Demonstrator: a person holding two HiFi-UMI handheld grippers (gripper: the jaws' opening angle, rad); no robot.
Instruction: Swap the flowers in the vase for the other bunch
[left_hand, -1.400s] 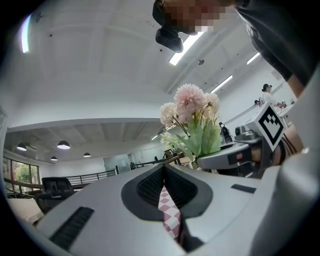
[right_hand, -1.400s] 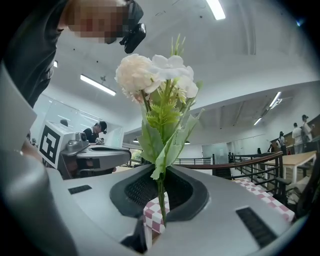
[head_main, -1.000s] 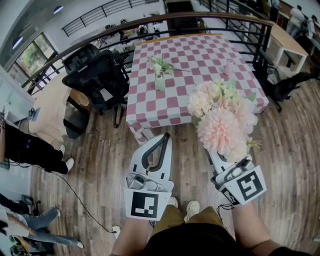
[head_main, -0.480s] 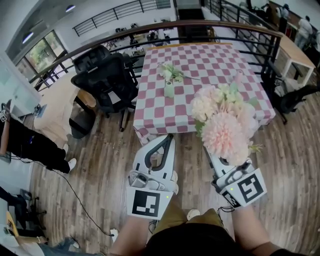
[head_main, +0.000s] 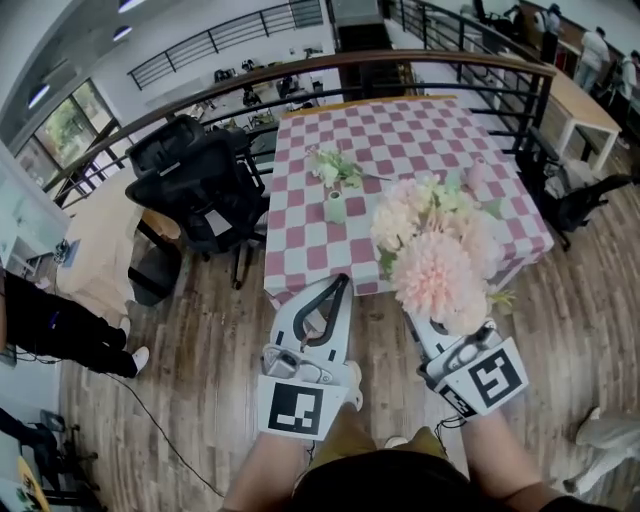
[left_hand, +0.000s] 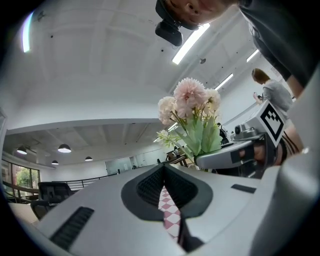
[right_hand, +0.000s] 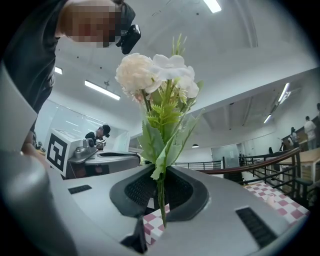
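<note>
Wood-plank floor is seen under both grippers, and a pink-and-white checked surface lies ahead of the fingers. The left gripper is held about level. Its fingers are brought together at the tips with nothing caught between them. Only a sliver of checked cloth is seen through the slit behind the tips in the left gripper view.

The right gripper is held just right of the left one, apart from it. Its fingers are clamped on the green stem of the pink bunch. The stem is pinched upright between the pads, with leaves and blooms rising above the fingertips. In the head view the blooms cover the right fingertips, and part of the surface's near edge is hidden behind them.

A pale green vase is stood upright on the surface, ahead of the left fingers and well apart from both grippers. Small white flowers are seen in the vase, on its far side from the fingers.

Black office chairs are parked off to the left of the left fingers, beside the surface. A dark railing is run behind the surface, beyond everything the fingers point at. A person in dark clothes is partly seen at the far left edge.
</note>
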